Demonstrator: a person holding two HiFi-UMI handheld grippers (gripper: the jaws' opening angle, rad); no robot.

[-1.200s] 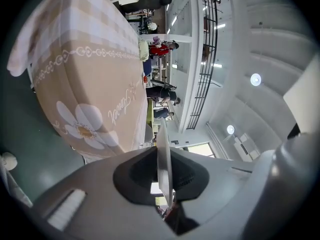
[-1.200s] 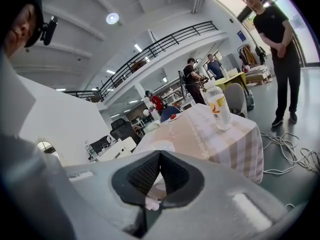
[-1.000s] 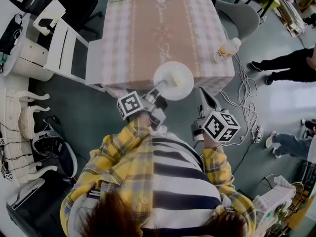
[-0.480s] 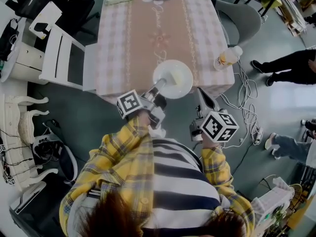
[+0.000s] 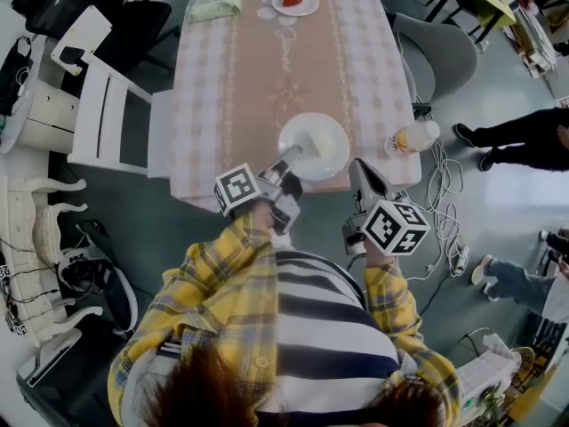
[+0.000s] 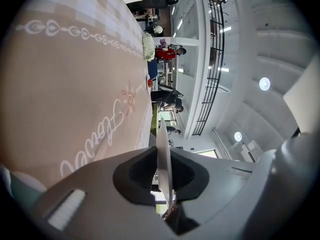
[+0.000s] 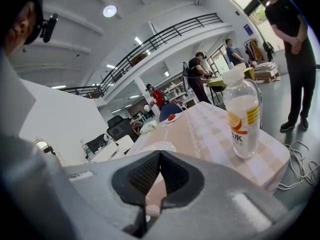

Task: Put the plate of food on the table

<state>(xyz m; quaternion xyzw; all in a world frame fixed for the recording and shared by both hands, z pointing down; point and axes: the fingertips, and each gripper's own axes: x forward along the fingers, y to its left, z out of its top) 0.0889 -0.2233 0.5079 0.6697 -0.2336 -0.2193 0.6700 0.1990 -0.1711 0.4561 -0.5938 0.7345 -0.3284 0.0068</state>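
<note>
A white plate [image 5: 316, 147] with a pale piece of food on it hangs level over the near end of the table [image 5: 240, 69], which wears a pink checked cloth. My left gripper [image 5: 291, 157] is shut on the plate's near rim. In the left gripper view the plate [image 6: 162, 134] shows edge-on, clamped between the jaws of the left gripper [image 6: 164, 176]. My right gripper [image 5: 360, 171] hovers at the table's near right edge, beside the plate. Its jaws are shut with nothing in them, as the right gripper view shows of the right gripper [image 7: 158, 159].
A drink bottle [image 5: 411, 137] stands at the near right corner of the table. A small plate with red food [image 5: 295, 1] and a folded pale cloth [image 5: 213, 4] lie at the far end. A white chair [image 5: 116, 105] stands left, a grey chair [image 5: 436, 34] right, and cables [image 5: 444, 194] run over the floor.
The plate and both grippers have advanced over the table's near end; the table edge now lies behind the plate. The left grip on the rim is unchanged.
</note>
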